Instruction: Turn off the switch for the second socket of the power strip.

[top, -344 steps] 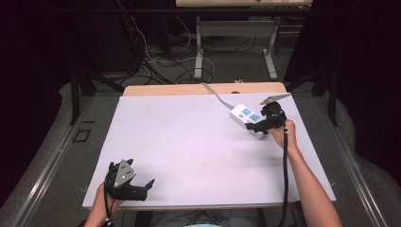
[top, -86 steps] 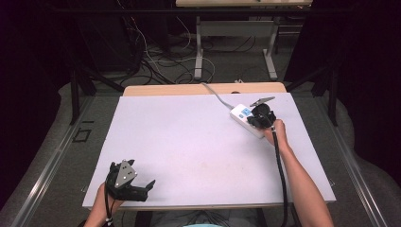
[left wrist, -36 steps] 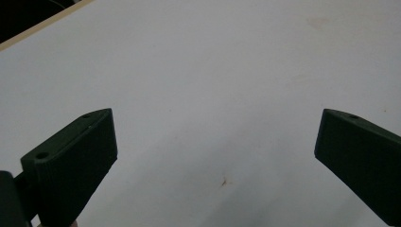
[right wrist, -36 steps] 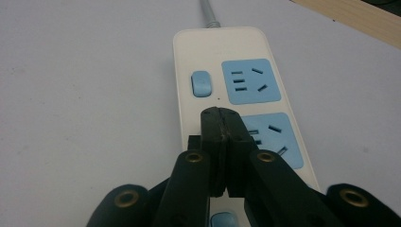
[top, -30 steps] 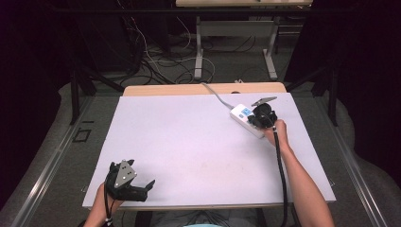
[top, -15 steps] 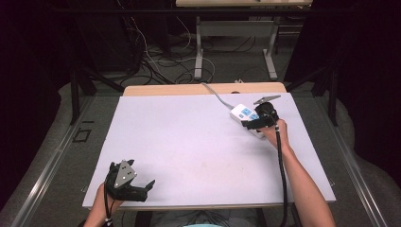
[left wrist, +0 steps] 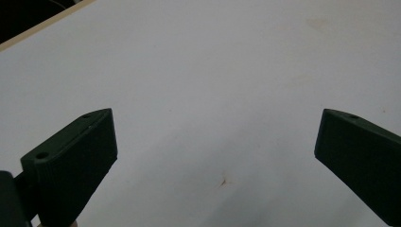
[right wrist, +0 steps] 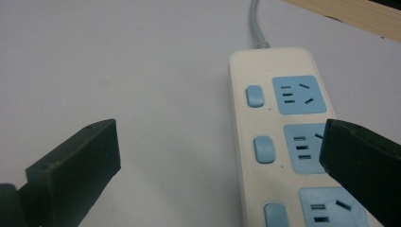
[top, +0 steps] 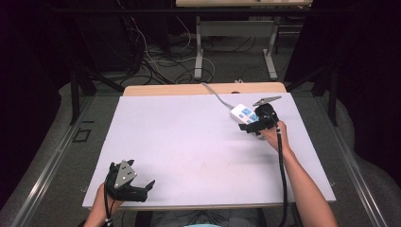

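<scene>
A pale grey table point(top: 189, 142) fills the middle of the high view, with a tangle of floor cables in the dark above it. My right gripper point(top: 253, 125) sits right of centre in that view, over the near end of the white power strip point(right wrist: 283, 137); its jaws have just been opening and now stand wide, nothing between them, apparently clear of the casing. My left gripper point(top: 142, 189), lower left, rests with jaws apart over bare table.

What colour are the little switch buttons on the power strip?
Light blue, matching the socket faces; the switch buttons on the white power strip show best in the right gripper view.
</scene>
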`<state>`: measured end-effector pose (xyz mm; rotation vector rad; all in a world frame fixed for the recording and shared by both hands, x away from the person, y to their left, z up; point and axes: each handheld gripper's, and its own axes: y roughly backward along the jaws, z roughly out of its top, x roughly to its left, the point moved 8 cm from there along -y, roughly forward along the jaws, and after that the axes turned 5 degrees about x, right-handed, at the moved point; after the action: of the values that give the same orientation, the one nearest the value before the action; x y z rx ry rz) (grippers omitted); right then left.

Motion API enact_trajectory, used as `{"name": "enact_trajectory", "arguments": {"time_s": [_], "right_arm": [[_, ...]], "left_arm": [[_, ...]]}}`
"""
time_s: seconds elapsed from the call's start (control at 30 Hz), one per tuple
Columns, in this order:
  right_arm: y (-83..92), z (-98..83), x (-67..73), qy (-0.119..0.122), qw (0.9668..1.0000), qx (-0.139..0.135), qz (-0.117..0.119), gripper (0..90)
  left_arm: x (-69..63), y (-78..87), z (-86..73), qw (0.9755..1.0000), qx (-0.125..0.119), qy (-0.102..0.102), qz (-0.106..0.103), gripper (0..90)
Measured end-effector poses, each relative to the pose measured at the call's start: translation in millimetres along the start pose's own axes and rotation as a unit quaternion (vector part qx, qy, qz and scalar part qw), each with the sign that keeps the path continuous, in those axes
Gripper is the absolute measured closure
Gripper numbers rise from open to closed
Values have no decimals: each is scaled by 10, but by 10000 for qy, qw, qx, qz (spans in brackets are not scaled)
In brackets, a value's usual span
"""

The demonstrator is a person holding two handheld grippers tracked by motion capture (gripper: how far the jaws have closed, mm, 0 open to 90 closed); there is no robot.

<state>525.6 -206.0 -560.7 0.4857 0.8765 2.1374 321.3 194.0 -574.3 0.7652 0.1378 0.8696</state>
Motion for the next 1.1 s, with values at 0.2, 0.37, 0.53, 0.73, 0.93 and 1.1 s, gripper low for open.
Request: {"name": "enact_trajectory", "arguments": {"time_s": [0.2, 0.37, 0.53, 0.73, 0.93, 1.1], "right_arm": [[118, -77, 164, 169, 9998, 7, 74, 0], [260, -133, 315, 220, 9996, -74, 130, 0], [378, -219, 496, 396, 9990, -141, 174, 0], [500, -310, 710, 615, 9977, -187, 225, 0], [583, -424, 895, 761, 9964, -227, 311, 0], [654, -539, 999, 841, 9956, -257, 333, 0]], "left_arm": [[5, 9, -16, 10000, 49, 31, -16, 0], [8, 18, -17, 10000, 7, 40, -8, 0], [0, 15, -14, 10000, 31, 6, -25, 0], [8, 15, -15, 10000, -4, 36, -7, 0], [5, 18, -20, 10000, 40, 16, -12, 0], [6, 15, -19, 10000, 24, 28, -18, 0]]}}
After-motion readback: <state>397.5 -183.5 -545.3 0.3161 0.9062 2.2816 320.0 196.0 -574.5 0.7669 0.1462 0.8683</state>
